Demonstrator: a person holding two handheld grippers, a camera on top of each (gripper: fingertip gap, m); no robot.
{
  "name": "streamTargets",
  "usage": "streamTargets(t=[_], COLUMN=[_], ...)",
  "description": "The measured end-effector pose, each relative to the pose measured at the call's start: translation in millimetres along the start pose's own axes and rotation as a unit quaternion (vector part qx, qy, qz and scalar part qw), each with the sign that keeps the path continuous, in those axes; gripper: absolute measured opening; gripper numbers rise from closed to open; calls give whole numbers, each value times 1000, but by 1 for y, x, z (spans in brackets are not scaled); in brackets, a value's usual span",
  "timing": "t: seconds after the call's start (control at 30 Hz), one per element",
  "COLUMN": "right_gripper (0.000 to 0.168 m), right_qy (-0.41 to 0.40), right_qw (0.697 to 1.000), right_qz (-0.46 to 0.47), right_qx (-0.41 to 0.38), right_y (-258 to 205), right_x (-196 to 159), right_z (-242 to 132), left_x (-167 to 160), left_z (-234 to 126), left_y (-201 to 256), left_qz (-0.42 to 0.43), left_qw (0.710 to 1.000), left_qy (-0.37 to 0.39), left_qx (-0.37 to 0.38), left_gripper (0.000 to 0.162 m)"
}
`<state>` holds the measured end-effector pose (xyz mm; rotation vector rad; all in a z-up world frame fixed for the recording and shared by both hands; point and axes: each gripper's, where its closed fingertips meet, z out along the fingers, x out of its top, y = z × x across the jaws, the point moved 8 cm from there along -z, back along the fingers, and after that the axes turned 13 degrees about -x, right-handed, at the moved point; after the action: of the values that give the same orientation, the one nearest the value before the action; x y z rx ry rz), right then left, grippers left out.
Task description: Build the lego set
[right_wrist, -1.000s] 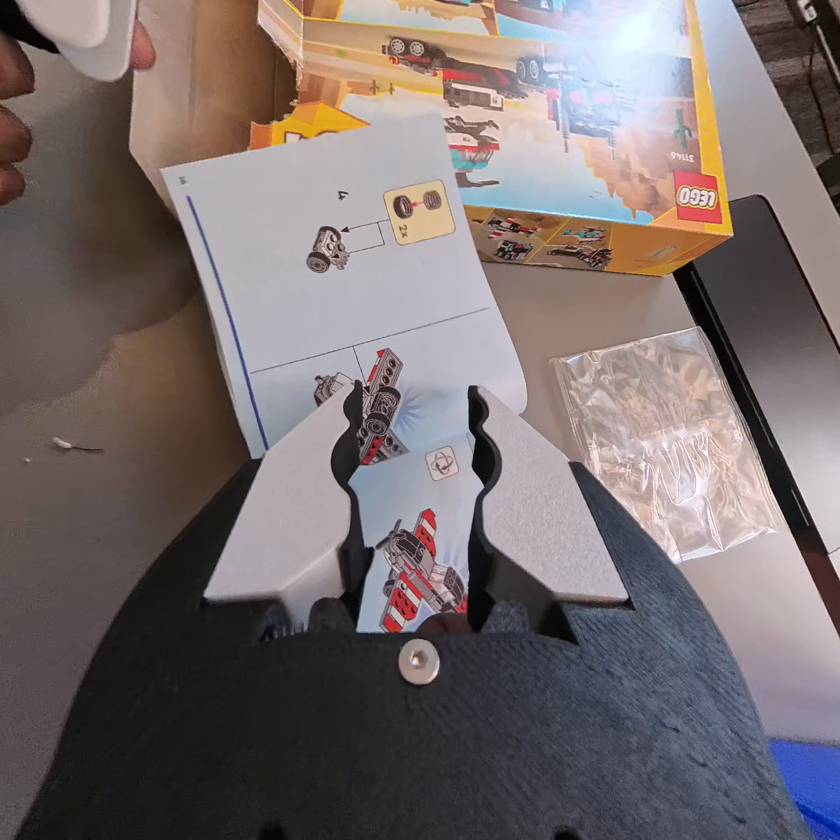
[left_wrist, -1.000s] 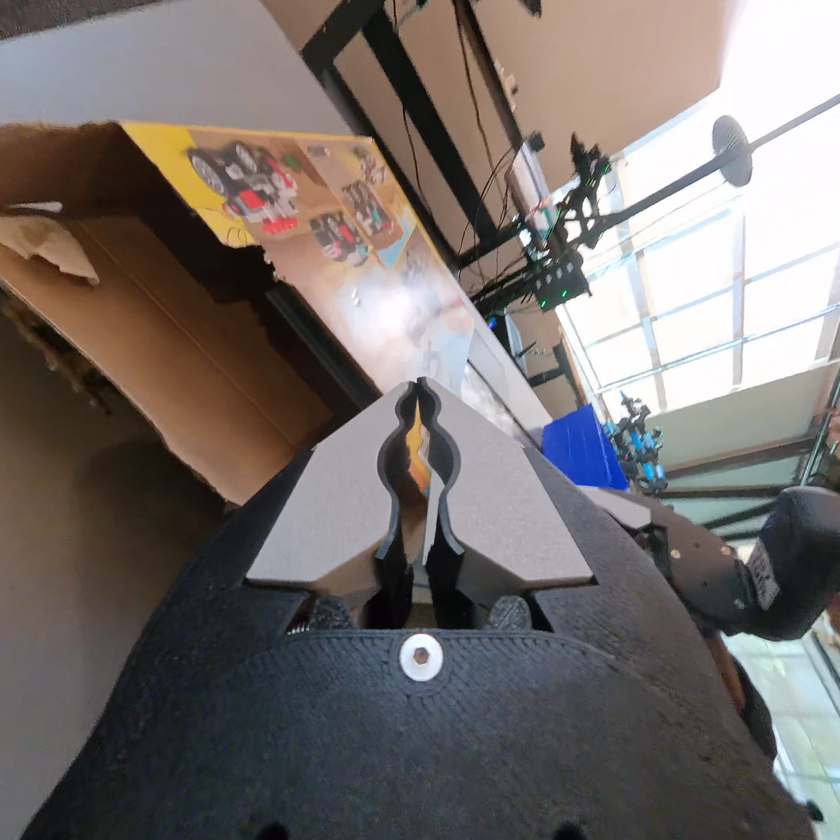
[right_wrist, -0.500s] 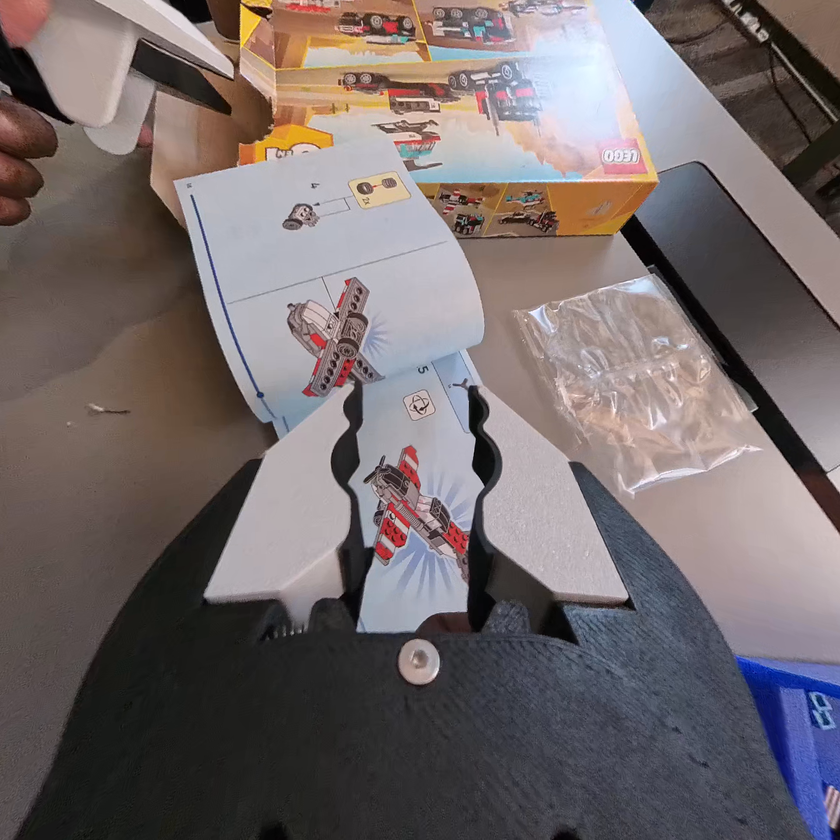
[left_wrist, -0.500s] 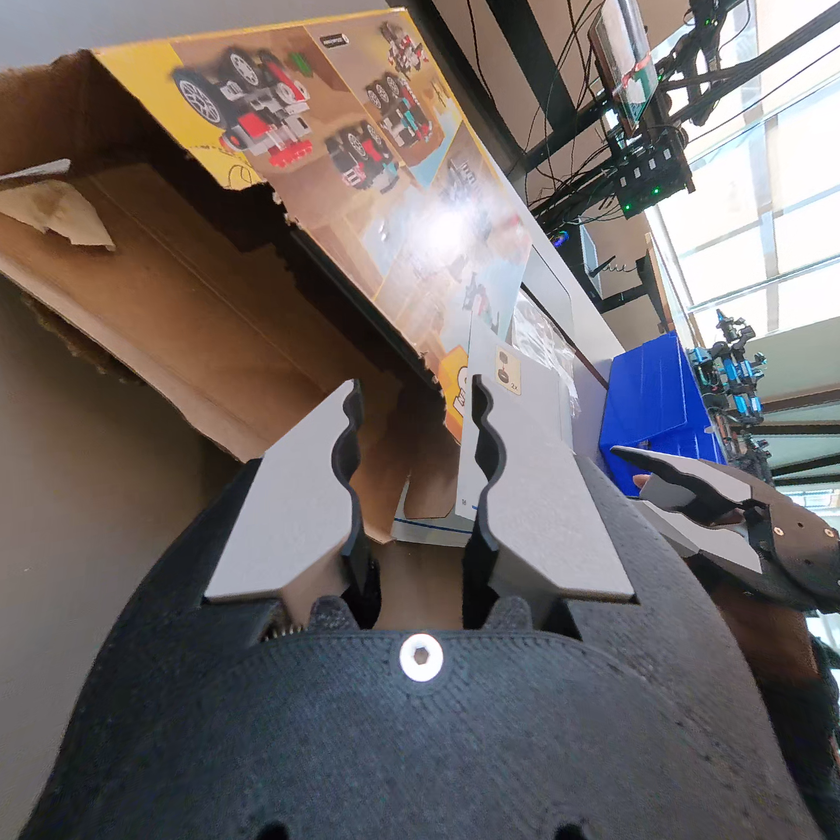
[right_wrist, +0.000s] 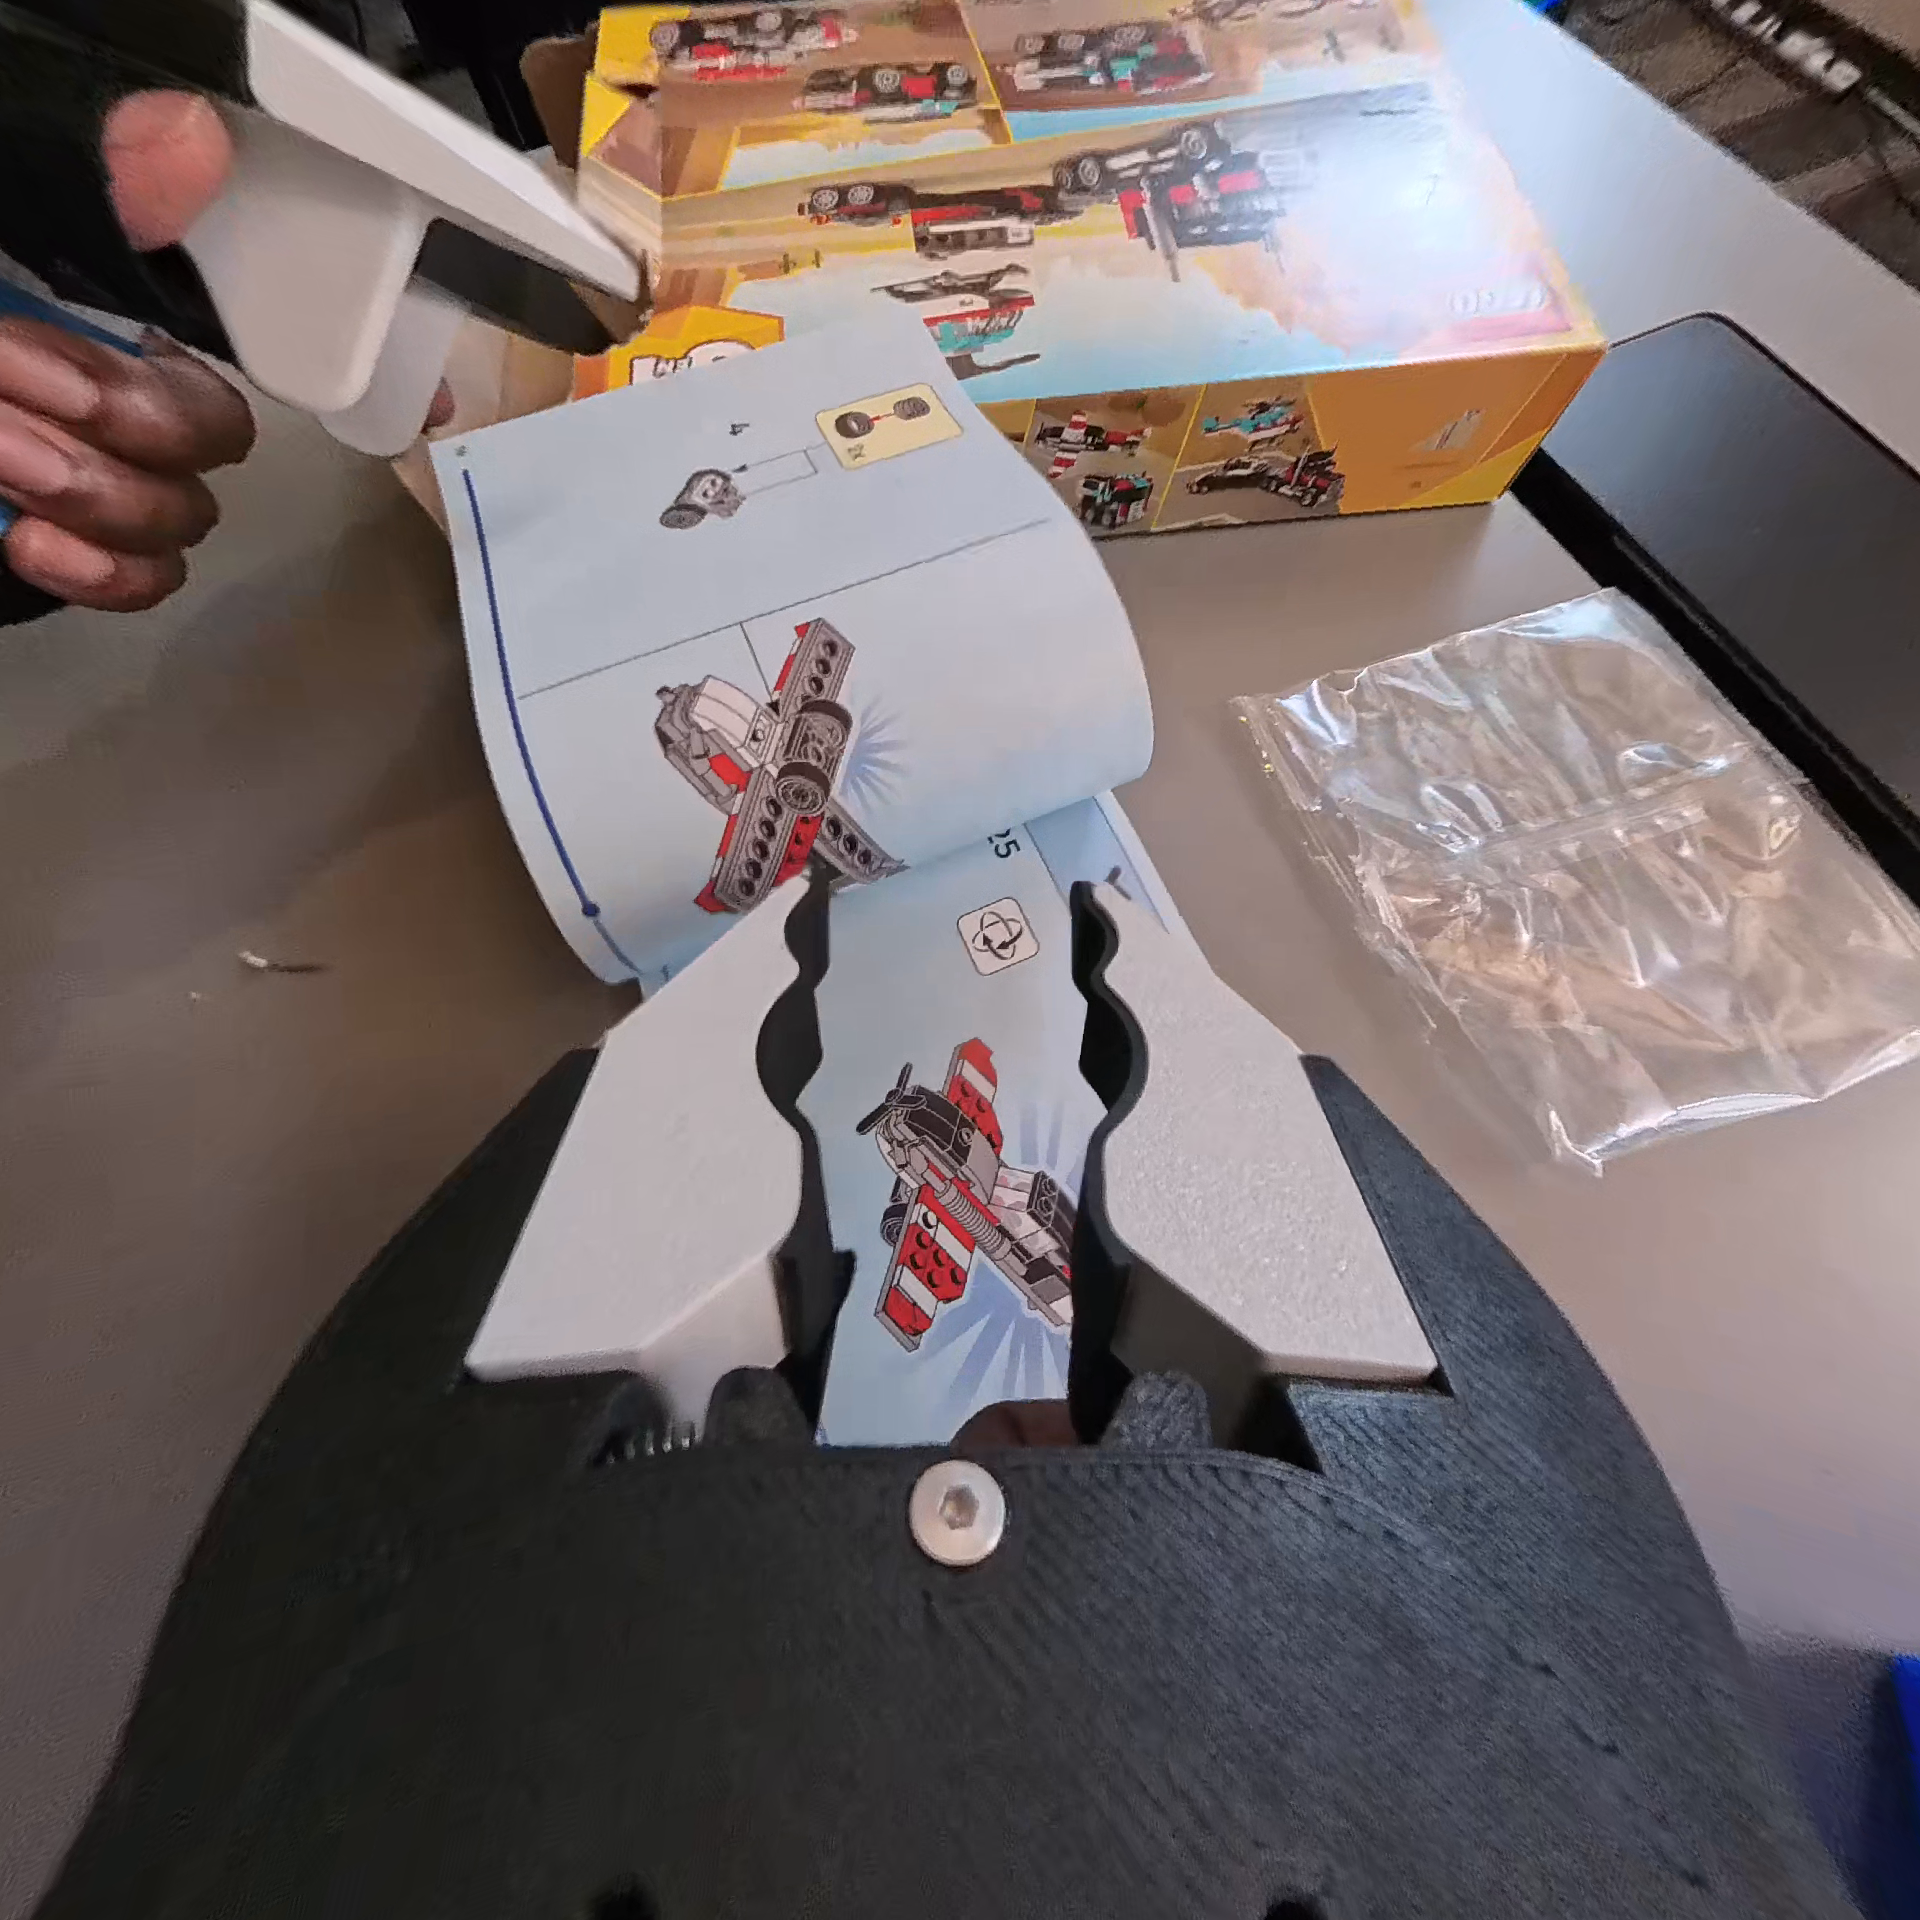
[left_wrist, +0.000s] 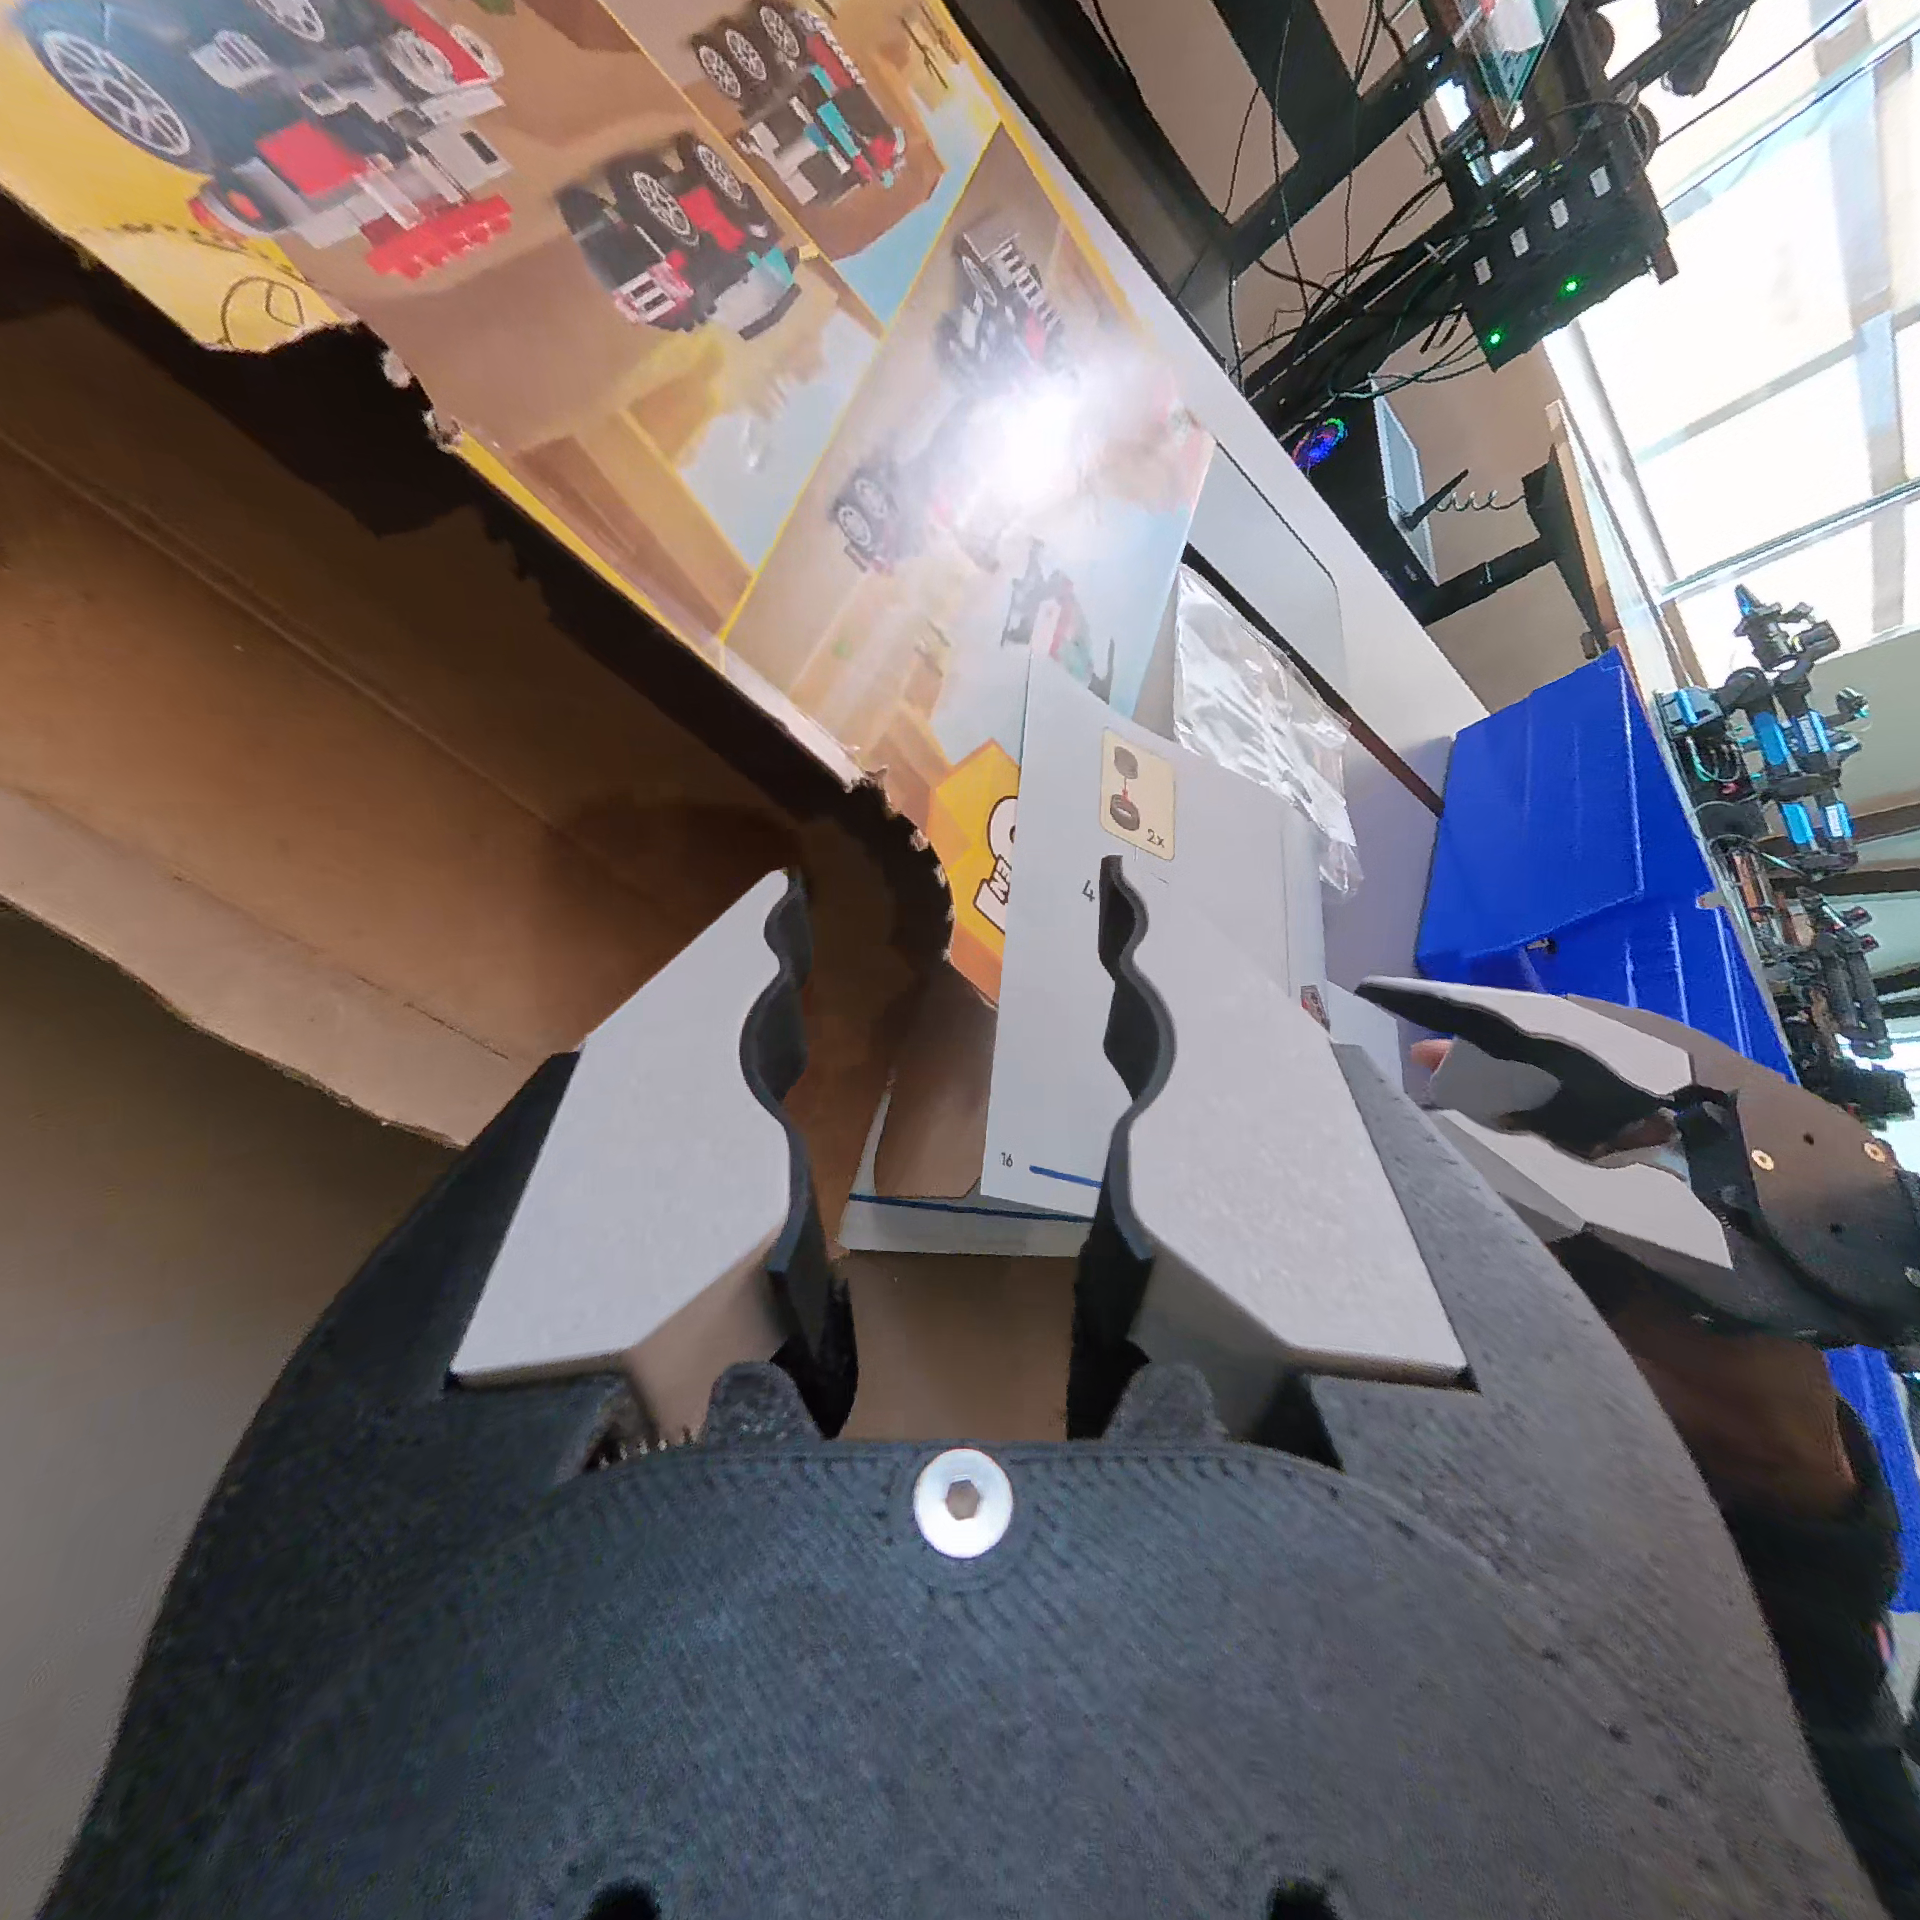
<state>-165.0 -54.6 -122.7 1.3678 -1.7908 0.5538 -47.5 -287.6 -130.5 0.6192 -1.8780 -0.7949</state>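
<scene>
The instruction booklet (right_wrist: 810, 644) lies open on the grey table, one page curled up and over. My right gripper (right_wrist: 948, 894) is open and empty, its fingers low over the booklet's lower page, which shows a red and white plane. The yellow set box (right_wrist: 1091, 208) lies behind the booklet, its end torn open. My left gripper (left_wrist: 948, 883) is open and empty, pointing at the box's torn flap (left_wrist: 416, 831) and the raised page (left_wrist: 1091, 987). It also shows in the right wrist view (right_wrist: 416, 229), held by a hand at the top left. A clear bag (right_wrist: 1558, 852) lies to the right.
A black flat pad (right_wrist: 1766, 499) lies on the table's right side. Blue bins (left_wrist: 1558, 810) stand beyond the booklet in the left wrist view. My right gripper (left_wrist: 1558, 1091) shows there at the right edge. Small scraps (right_wrist: 260, 961) lie on the table to the left.
My left gripper has gone from nearly shut to open and has dropped toward the box's torn end. My right gripper has drawn back along the booklet, and the raised page has curled over.
</scene>
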Motion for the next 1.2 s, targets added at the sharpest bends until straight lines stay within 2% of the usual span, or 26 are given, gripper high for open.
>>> streamTargets(t=[0.03, 0.17, 0.23, 0.33, 0.4, 0.6, 1.2], right_gripper=[48, 48, 48, 48, 48, 48, 48], right_qy=[-3, 1, 3, 4, 3, 5, 3], right_qw=[1000, 1000, 1000, 1000, 999, 999, 999], right_qz=[-4, -3, 1, 4, 3, -3, -19], right_qx=[4, 15, 20, 29, 33, 33, 46], right_y=[0, 0, -2, -5, -8, -13, -33], right_x=[-1, -2, -1, -2, -2, 0, 3], right_z=[0, -1, 0, 3, 4, 2, 7], left_x=[1, 1, 0, 0, -1, 0, 21], left_z=[1, 4, 7, 8, 9, 7, -19], left_y=[0, 0, -1, -2, -4, -7, -6], left_qz=[2, -5, -13, -17, -20, -59, -43], left_qw=[1000, 1000, 1000, 999, 998, 992, 979], left_qy=[3, 15, 21, 34, 43, 85, 186], left_qx=[4, -3, -12, -25, -29, -69, -67], left_gripper=[57, 51, 40, 14, 4, 2, 1])
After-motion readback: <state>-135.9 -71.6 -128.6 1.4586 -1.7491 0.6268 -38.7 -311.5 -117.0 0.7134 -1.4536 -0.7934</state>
